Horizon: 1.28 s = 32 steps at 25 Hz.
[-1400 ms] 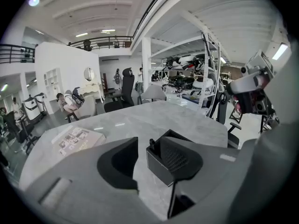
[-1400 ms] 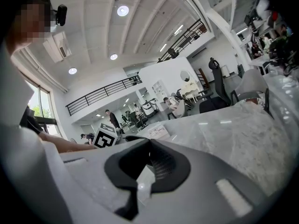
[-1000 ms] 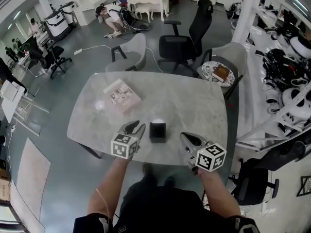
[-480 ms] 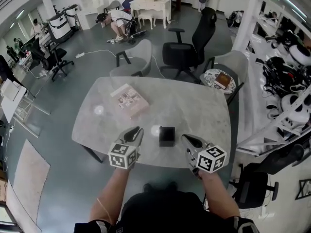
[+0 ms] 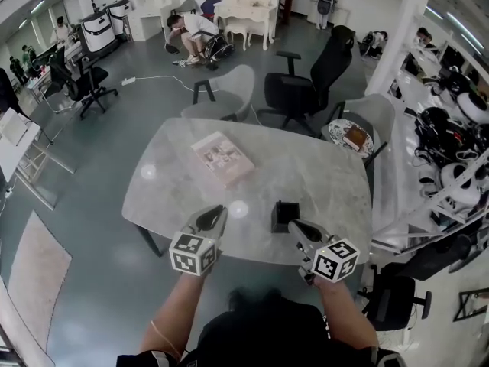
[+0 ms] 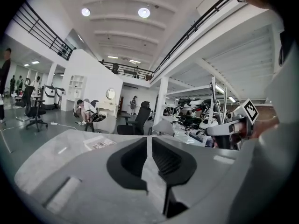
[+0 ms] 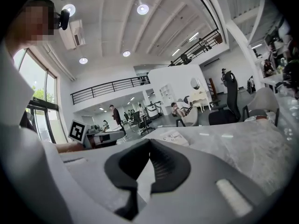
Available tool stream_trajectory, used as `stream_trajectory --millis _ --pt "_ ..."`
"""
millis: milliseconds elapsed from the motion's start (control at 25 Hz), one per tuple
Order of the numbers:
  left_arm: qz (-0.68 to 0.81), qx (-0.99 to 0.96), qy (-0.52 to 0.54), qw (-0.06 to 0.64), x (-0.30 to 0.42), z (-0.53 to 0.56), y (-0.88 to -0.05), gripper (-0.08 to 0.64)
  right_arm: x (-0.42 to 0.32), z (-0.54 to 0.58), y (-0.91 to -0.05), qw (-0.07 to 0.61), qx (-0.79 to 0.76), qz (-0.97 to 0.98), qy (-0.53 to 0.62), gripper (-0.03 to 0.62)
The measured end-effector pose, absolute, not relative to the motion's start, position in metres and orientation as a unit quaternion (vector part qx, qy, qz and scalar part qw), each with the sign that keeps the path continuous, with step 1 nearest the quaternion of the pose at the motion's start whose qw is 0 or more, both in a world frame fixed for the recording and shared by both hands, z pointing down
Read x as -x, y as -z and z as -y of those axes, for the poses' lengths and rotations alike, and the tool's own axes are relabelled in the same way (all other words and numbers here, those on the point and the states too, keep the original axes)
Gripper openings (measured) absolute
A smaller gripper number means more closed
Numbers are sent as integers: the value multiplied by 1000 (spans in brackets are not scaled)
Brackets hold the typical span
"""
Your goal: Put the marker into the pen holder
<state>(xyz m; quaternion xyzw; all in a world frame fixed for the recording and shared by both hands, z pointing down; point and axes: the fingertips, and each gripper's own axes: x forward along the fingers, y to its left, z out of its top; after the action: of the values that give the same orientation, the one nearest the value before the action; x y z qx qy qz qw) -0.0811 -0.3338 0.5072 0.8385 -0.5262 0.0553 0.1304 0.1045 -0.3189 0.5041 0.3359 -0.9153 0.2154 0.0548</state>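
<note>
First find marker: not spotted on table [image 5: 306, 174] or in any view. Avoid bumping pen holder [image 5: 285, 215] just ahead of right gripper [image 5: 293, 225]; open it, clenched empty, and left gripper [image 5: 217, 213], jaws closing on nothing.

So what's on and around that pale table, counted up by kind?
Pink book: 1
Black pen holder: 1
Grey chairs: 2
Black office chair: 1
Total: 5
No marker is in sight.
</note>
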Motion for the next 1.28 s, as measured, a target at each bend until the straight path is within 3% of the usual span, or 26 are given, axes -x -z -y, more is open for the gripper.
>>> stream_trajectory --millis 520,1280 --pt "540 -835 -25 105 101 332 -468 28 -111 328 -451 26 -384 915 -121 3" --pt "562 -822 -20 94 46 362 -441 20 -174 346 -427 -2 -352 931 -95 2"
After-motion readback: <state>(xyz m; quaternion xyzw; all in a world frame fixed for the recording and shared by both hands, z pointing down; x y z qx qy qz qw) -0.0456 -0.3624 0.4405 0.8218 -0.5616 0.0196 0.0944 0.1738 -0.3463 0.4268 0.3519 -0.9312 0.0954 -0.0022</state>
